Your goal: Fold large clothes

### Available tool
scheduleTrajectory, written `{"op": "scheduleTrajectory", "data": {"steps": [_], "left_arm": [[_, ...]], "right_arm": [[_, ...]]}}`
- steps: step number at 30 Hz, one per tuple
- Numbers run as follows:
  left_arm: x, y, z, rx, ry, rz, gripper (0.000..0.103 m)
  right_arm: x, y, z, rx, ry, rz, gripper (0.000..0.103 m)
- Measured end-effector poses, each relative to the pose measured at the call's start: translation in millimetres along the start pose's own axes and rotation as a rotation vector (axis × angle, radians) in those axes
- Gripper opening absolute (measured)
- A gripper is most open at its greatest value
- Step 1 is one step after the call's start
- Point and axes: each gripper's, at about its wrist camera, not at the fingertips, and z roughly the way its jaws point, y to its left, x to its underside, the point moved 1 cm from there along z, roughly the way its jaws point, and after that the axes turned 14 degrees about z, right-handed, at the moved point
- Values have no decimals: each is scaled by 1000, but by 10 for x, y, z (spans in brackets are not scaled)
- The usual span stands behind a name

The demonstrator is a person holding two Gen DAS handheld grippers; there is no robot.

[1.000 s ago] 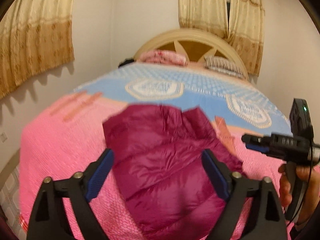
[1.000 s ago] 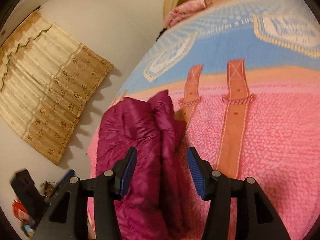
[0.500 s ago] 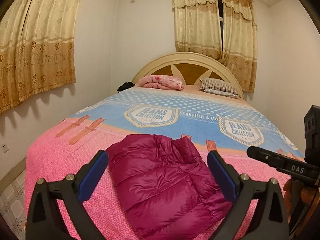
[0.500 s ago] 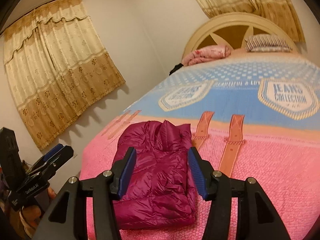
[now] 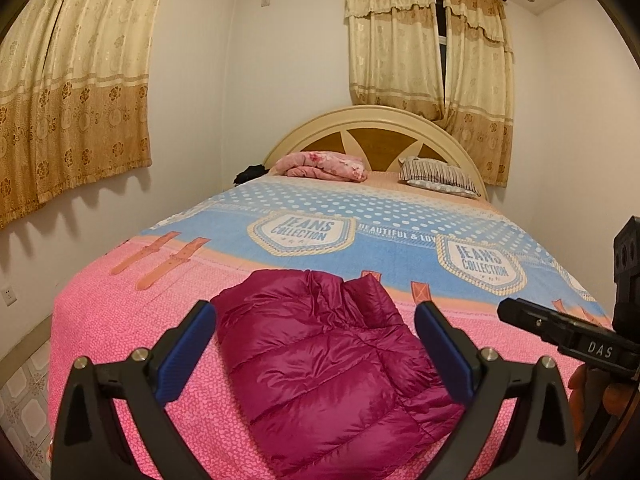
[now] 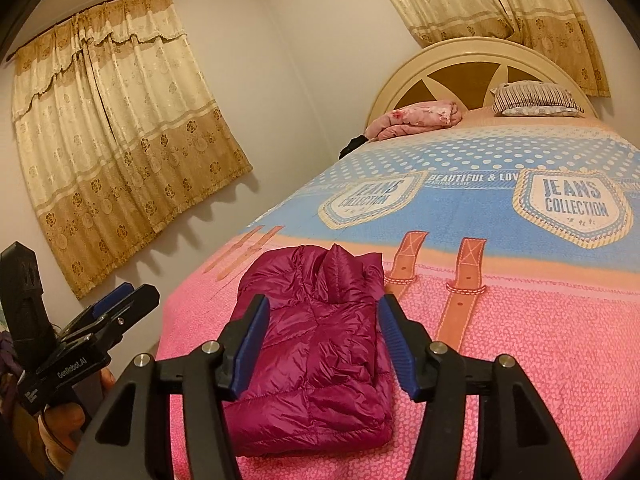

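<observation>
From the left wrist view, the left gripper has lifted and pulled back since a second ago: the room now shows up to the ceiling, and the magenta quilted puffer jacket looks smaller. Its blue-padded fingers stand released, wide apart, with nothing pressed between them. The jacket lies folded into a compact bundle on the pink foot end of the bed's pink-and-blue blanket, hood bunched at its far end. The right gripper shows at the right edge.

From the right wrist view, the right gripper has risen and rolled level; earlier it hung close over the jacket. Its fingers are released and apart, clear of the cloth. The left gripper hangs beside the bed.
</observation>
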Motion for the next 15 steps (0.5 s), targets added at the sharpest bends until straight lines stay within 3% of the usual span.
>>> {"op": "scheduleTrajectory", "data": {"steps": [15], "left_arm": [[-8, -28, -33, 3, -6, 3, 102]], "right_arm": [[33, 59, -6, -12, -6, -11, 59]]}}
